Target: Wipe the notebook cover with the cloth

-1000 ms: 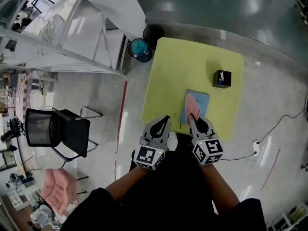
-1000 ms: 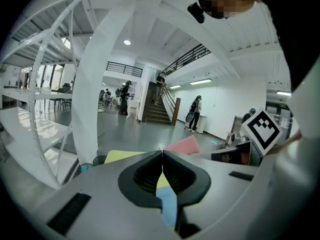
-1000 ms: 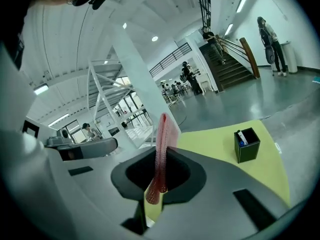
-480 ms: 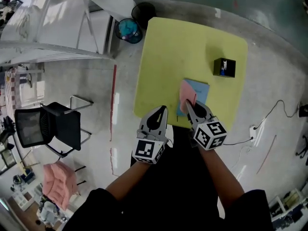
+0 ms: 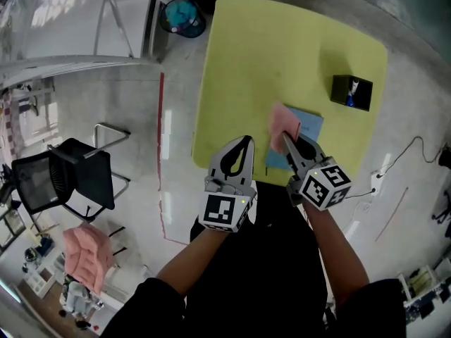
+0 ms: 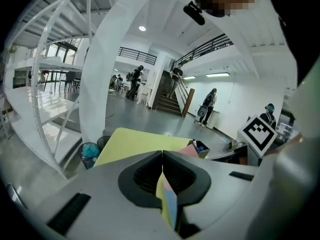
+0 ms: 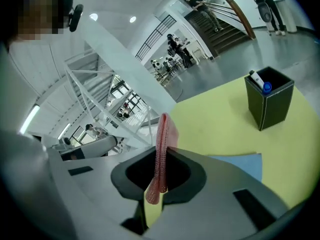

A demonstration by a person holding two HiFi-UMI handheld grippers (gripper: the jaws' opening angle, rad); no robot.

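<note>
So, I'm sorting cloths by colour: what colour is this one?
Pink cloth, clearest in the right gripper view.

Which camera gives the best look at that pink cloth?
The right gripper view: the pink cloth sits close-up, clamped in the right gripper, weave visible. The head view shows it small, over the notebook; the left gripper view, just a pink sliver.

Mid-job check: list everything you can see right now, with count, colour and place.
table: one, yellow, ahead
notebook: one, blue, near the table's near edge
cloth: one, pink, over the notebook's left part
pen holder: one, black, table's right side, apart from the notebook
bin: one, teal, floor by the table's far left corner
chair: one, black, floor at left
left gripper: grey, fingers together, empty
right gripper: grey, fingers shut on the cloth
</note>
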